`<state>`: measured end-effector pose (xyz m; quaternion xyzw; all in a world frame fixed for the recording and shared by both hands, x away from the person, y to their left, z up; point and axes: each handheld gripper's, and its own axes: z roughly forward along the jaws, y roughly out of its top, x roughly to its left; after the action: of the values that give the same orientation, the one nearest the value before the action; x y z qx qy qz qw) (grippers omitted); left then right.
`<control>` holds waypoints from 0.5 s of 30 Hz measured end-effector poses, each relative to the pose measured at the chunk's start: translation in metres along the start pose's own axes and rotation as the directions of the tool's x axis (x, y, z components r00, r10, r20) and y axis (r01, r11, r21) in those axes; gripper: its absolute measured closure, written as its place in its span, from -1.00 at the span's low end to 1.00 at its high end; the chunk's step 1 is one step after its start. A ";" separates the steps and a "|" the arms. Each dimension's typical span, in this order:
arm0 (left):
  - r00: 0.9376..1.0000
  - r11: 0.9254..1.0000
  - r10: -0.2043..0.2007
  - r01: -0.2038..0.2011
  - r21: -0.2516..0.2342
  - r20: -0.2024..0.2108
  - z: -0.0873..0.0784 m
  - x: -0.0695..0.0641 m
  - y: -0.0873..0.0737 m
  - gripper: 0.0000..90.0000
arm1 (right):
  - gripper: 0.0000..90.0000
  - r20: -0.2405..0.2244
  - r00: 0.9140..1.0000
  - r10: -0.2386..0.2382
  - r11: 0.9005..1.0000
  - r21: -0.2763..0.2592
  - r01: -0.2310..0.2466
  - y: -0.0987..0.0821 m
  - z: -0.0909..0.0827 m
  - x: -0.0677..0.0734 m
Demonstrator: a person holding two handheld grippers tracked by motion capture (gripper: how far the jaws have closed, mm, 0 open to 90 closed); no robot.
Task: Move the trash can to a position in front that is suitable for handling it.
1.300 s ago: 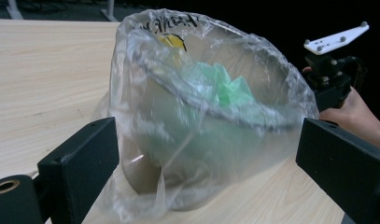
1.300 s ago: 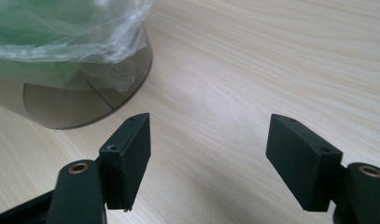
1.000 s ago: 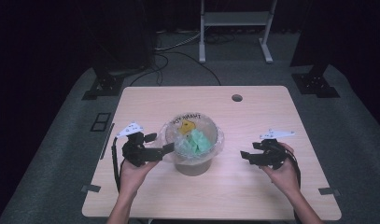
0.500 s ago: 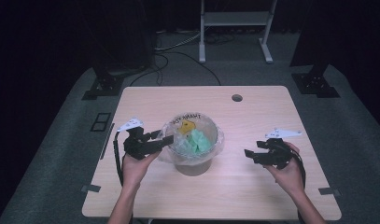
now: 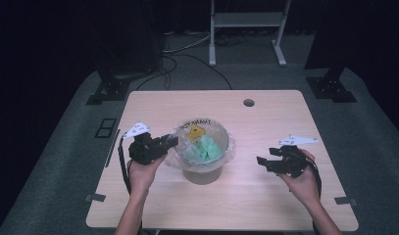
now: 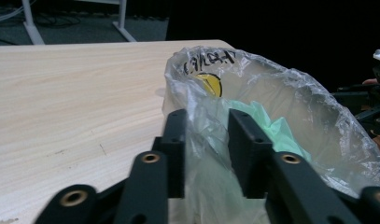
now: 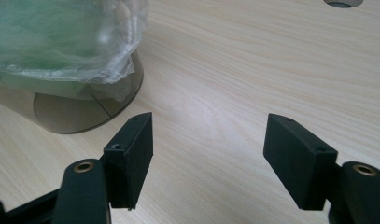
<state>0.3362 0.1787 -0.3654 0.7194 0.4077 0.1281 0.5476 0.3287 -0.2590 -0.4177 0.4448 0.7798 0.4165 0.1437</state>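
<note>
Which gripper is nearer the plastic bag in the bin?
Left. The left gripper has its jaws around the plastic bag's rim; the right gripper hangs open, apart from it.

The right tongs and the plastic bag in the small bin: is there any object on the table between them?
No, nothing visible. The right tongs are open, and between them and the plastic bag lining the small bin there is just bare table.
</note>
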 end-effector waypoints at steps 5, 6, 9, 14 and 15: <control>0.999 0.999 0.017 -0.018 -0.030 -0.030 -0.002 -0.002 0.001 0.73 | -0.25 -0.002 1.000 -0.002 1.000 0.000 0.002 0.004 0.000 0.001; 0.999 0.999 0.014 -0.015 -0.034 -0.030 -0.002 -0.002 0.001 0.75 | -0.25 -0.005 1.000 -0.003 1.000 -0.001 0.003 0.005 -0.001 0.001; 0.999 0.999 0.009 -0.011 -0.049 -0.030 -0.003 -0.002 0.000 0.77 | -0.25 -0.003 1.000 -0.008 1.000 0.000 0.008 0.008 -0.001 0.002; 1.000 0.995 0.008 -0.009 -0.101 -0.003 -0.006 -0.006 -0.003 0.94 | -0.24 -0.018 1.000 -0.003 1.000 -0.004 0.003 0.017 -0.002 0.006; 1.000 0.995 0.008 -0.009 -0.101 -0.003 -0.006 -0.006 -0.003 0.95 | -0.24 -0.018 1.000 -0.003 1.000 -0.004 0.003 0.017 -0.002 0.006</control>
<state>0.3274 0.1791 -0.3640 0.6923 0.3984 0.1519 0.5822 0.3338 -0.2505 -0.4020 0.4394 0.7810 0.4218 0.1380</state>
